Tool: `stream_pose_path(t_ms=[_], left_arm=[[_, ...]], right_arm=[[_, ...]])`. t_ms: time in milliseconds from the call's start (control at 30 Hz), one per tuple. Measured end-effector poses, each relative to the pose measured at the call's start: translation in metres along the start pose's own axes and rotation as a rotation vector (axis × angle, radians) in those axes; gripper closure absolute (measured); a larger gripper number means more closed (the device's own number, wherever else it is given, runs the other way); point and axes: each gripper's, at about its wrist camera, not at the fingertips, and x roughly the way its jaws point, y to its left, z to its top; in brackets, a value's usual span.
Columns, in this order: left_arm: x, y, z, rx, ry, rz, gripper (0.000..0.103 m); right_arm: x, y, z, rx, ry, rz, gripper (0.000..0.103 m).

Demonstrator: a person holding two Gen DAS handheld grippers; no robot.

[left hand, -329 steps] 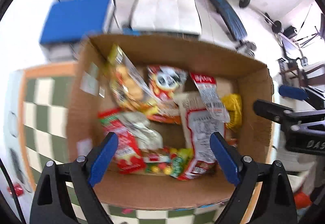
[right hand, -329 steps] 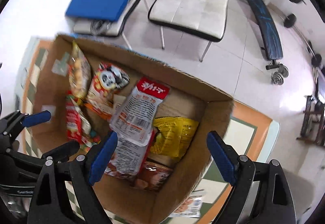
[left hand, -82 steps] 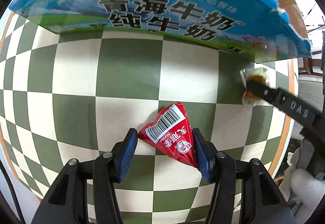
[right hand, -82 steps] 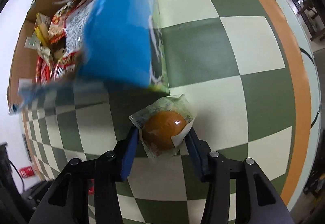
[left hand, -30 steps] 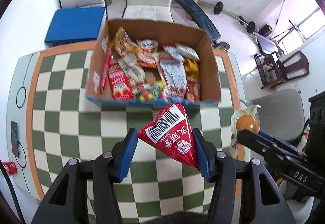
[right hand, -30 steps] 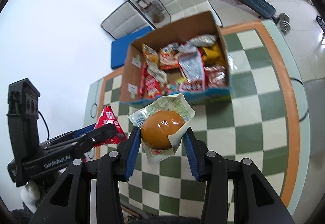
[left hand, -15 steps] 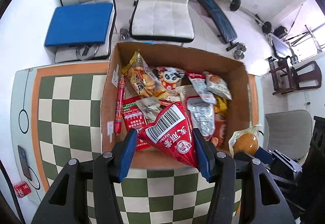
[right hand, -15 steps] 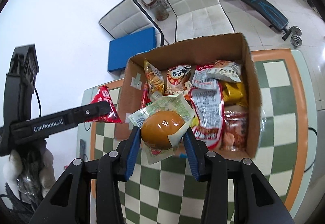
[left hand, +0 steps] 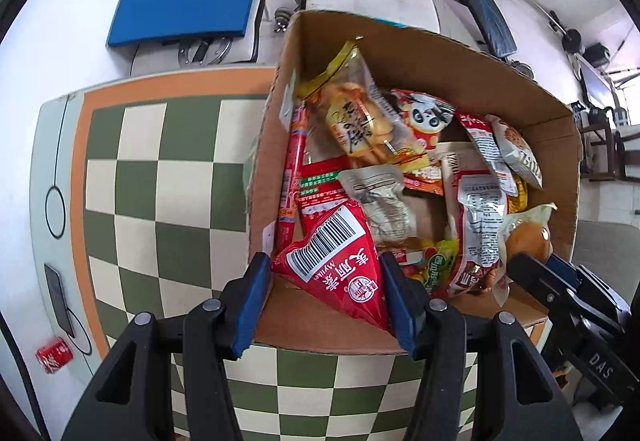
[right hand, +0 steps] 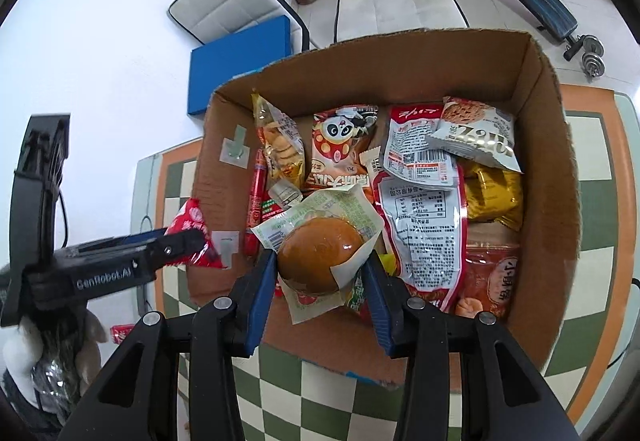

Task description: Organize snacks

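- My left gripper is clamped on the red pouch, both blue pads pressed against its sides.
- The pouch is a triangle; its barcode corner points away from me into the box, the long axis running diagonally between the pads.
- From the left wrist view the pouch hangs over the box's near-left corner, above the near wall, with the red packets and the sausage stick just beyond it.
- My right gripper is clenched on the bun in its clear wrapper, pads on either side of the round loaf, wrapper flaps sticking out above and below.
- In the right wrist view the bun sits over the near-middle of the box, above the packets piled there and just left of the long white packet.
- The relation that matters: both loads look to be already over the opening, so the drop is straight down, not further forward.
- The left pouch is the marginal one, I judge; it straddles the near wall, so a small push inward would be safer before letting go.
- The grippers are side by side, the left tip showing at the box's left wall in the right wrist view; apart, not touching.
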Motion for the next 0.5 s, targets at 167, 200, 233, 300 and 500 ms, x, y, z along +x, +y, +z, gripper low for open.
stream_pose_path(t_ms=[167,200,233,300,500], left_arm=[[0.004,0.010,0.001,-0.029,-0.004,-0.017,0.021],[0.003,0.012,0.000,-0.036,-0.007,-0.027,0.012],[0.002,0.013,0.000,-0.039,-0.011,-0.027,0.012],[0.000,0.016,-0.001,-0.047,-0.024,-0.030,0.012],[-0.001,0.012,-0.010,-0.035,-0.034,-0.041,0.012]], right_arm=[[0.011,0.000,0.006,0.016,0.021,-0.005,0.034],[0.011,-0.001,0.007,0.021,0.018,-0.012,0.020],[0.011,-0.001,0.008,0.025,0.017,-0.018,0.017],[0.009,-0.003,0.008,0.035,0.017,-0.031,0.017],[-0.001,-0.002,0.003,0.004,0.008,-0.138,0.014]])
